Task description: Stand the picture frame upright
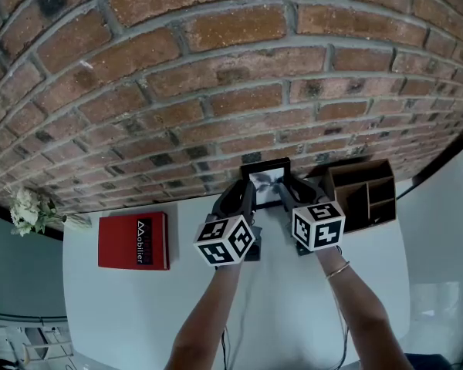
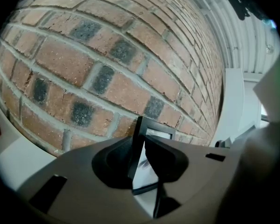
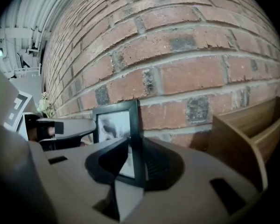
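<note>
Jaws of the left gripper [image 1: 247, 196] are clamped on the left edge of the picture frame [image 1: 267, 179], and those of the right gripper [image 1: 287, 193] are clamped on its right edge. The frame is held about upright between them, close in front of the brick wall [image 1: 216, 68] at the back of the white bench [image 1: 123, 314].

Its lower edge is hidden behind the jaws in both gripper views, so it may or may not be resting on the bench. No view shows a prop behind it either.

That is the main risk. If the jaws let go with no stand set and no lean on the wall, the frame could tip forward or slide out flat.

Both grips are on narrow black moulding. A small twist of one hand against the other could make the frame pivot or slip.

If one side lets go first, the frame could swing round the other.

The wooden organiser [image 1: 363, 195] stands just beside the right gripper, so a wide withdrawal could knock it. The red book [image 1: 133, 240] lies well apart and looks safe.
</note>
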A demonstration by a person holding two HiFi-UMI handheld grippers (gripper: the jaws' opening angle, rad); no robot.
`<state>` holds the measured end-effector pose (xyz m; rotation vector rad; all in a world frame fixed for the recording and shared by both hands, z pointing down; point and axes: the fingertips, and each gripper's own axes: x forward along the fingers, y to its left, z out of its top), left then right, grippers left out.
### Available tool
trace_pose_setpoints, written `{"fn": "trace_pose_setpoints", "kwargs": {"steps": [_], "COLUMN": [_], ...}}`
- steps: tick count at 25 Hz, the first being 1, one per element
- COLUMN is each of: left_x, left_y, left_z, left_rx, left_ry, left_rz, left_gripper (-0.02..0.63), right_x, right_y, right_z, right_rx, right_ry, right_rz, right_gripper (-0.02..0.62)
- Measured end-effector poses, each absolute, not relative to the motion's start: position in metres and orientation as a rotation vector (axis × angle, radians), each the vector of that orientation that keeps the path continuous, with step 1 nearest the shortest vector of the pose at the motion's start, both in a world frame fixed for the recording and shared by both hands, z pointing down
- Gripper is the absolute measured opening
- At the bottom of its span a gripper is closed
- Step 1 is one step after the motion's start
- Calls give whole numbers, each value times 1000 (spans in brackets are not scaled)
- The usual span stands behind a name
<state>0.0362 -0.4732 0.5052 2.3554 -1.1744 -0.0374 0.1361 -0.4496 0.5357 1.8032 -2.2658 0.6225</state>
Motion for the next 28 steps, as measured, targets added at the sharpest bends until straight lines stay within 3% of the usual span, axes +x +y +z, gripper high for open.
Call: {"fn": "trace_pose_setpoints", "kwargs": {"steps": [28], "left_x": [35], "left_y": [-465], "left_z": [499], "left_rx": [2421], "left_ry": [-1200], "left_rz": [61], "left_gripper": [98], "right_x": [138], "right_y": [-437], "right_z": [534], "right_rx": [1838], "right_ry": [-2235], "right_rz": [646], "right_gripper": [100]}}
